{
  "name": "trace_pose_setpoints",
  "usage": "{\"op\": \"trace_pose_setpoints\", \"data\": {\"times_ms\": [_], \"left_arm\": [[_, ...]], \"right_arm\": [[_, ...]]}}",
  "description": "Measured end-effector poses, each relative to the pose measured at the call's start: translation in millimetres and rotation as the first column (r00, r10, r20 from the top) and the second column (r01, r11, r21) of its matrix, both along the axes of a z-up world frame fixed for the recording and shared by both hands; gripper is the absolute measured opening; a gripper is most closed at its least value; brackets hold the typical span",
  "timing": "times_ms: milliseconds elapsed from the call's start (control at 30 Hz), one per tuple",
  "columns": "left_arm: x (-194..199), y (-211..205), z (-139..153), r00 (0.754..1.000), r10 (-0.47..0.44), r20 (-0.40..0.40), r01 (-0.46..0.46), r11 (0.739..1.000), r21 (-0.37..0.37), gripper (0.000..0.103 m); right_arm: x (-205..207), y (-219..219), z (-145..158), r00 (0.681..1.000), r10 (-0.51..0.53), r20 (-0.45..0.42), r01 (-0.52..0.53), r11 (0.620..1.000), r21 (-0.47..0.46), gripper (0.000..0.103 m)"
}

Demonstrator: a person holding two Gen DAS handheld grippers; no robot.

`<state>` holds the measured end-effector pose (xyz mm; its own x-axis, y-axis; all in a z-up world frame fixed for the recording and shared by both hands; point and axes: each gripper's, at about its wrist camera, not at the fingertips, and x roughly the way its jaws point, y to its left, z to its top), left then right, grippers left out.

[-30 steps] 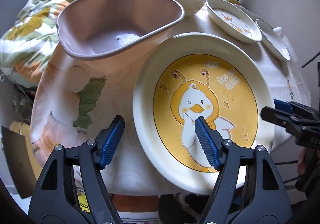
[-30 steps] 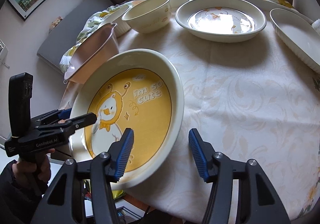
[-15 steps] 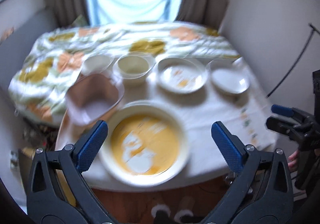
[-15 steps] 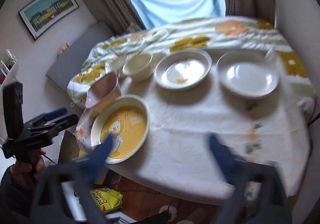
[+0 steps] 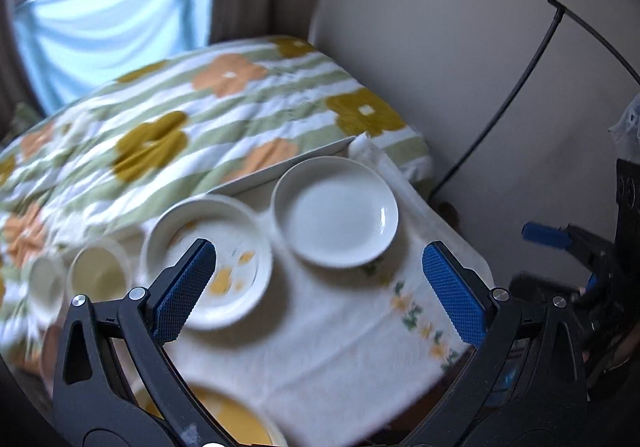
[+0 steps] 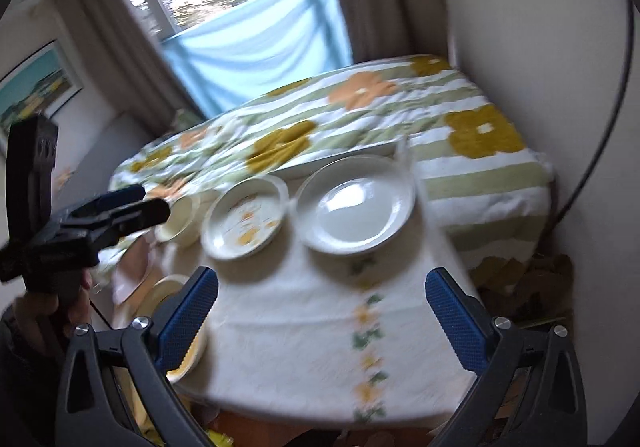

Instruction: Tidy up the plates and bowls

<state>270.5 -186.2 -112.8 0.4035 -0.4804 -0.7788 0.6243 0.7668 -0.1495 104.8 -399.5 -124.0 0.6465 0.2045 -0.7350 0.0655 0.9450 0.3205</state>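
A plain white plate [image 5: 335, 210] sits at the table's far right; it also shows in the right wrist view [image 6: 356, 203]. Left of it is a cream plate with orange marks [image 5: 208, 259], also seen in the right wrist view [image 6: 245, 221]. Two small cream bowls [image 5: 96, 275] stand further left. The big yellow duck plate [image 5: 224, 423] lies at the near edge. My left gripper [image 5: 320, 287] is wide open and empty, high above the table. My right gripper [image 6: 322, 315] is also wide open and empty, raised above the near side.
The table [image 6: 320, 327] has a white cloth with a flower strip. A bed with a flowered cover [image 6: 360, 119] lies behind it. A wall and a black cable [image 5: 500, 107] are on the right. A pink tub [image 6: 134, 263] is at the left edge.
Both grippers have risen well away from the duck plate and opened wide. Both views have swung right, toward the white plate.
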Motion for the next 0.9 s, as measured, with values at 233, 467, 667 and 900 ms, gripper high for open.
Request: {"op": "trace_pose_setpoints", "data": {"times_ms": [233,467,667,900], "left_arm": [[103.9,-44.8,-63.0,0.976,-0.132,-0.175,0.139,0.990,0.030,0.087],[156.3,-67.6,-139.5,0.932,-0.196,-0.305,0.231,0.970,0.081,0.053],[178.0,-75.5,-173.5,0.910,-0.222,-0.349,0.265,0.961,0.079,0.035],[181.5,-85.5,-187.0,0.903,-0.260,-0.343,0.307,0.947,0.090,0.018]], "right_arm": [[54.8,-27.2,-53.2,0.982,-0.134,-0.136,0.155,0.976,0.152,0.103],[92.9,-35.5,-104.1,0.932,-0.272,-0.241,0.323,0.923,0.207,0.089],[110.7,-38.4,-132.0,0.894,-0.326,-0.306,0.393,0.900,0.188,0.064],[116.3,-44.0,-148.5,0.866,-0.376,-0.330,0.446,0.879,0.168,0.039]]}}
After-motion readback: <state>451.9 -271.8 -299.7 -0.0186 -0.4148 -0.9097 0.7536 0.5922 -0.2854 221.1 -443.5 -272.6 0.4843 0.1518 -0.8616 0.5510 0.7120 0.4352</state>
